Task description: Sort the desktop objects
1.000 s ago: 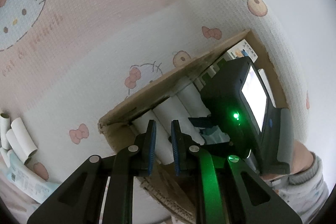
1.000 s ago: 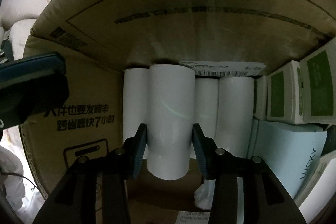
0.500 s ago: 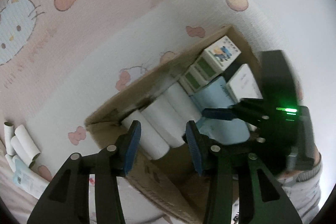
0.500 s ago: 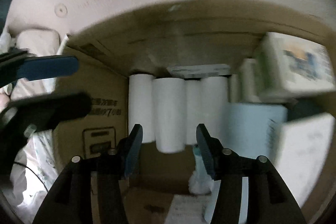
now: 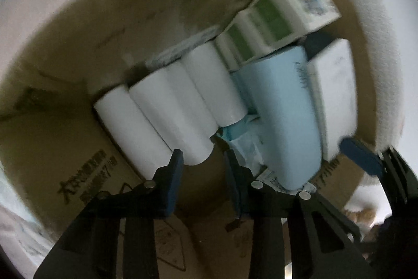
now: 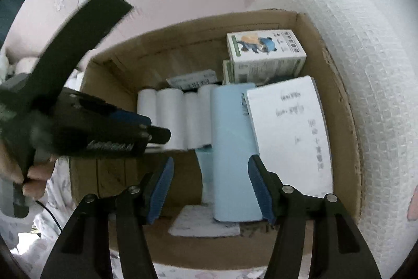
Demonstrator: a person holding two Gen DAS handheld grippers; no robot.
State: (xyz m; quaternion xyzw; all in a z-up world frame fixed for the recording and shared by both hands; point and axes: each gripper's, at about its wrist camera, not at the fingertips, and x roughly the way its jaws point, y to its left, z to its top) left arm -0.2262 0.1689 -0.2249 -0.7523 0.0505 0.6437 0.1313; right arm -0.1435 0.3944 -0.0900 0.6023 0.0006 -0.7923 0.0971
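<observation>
1. Pink cartoon-print bedding surrounds the brown cardboard box (image 6: 308, 25).
2. White paper rolls (image 5: 167, 109) now lie loose at its back wall, beside the pale-blue tissue pack (image 6: 232, 137).
3. Right gripper (image 6: 210, 190): roll dropped, lifted clear, jaws opening, empty.
4. Left gripper (image 5: 202, 166) has dipped in, jaws closing, nothing gripped.

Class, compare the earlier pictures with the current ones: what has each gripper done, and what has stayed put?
The right gripper let go of the white roll, left it in the cardboard box and pulled back up, jaws opening. The left gripper dipped into the box, empty, jaws closing. The boxes and packs stayed put.
</observation>
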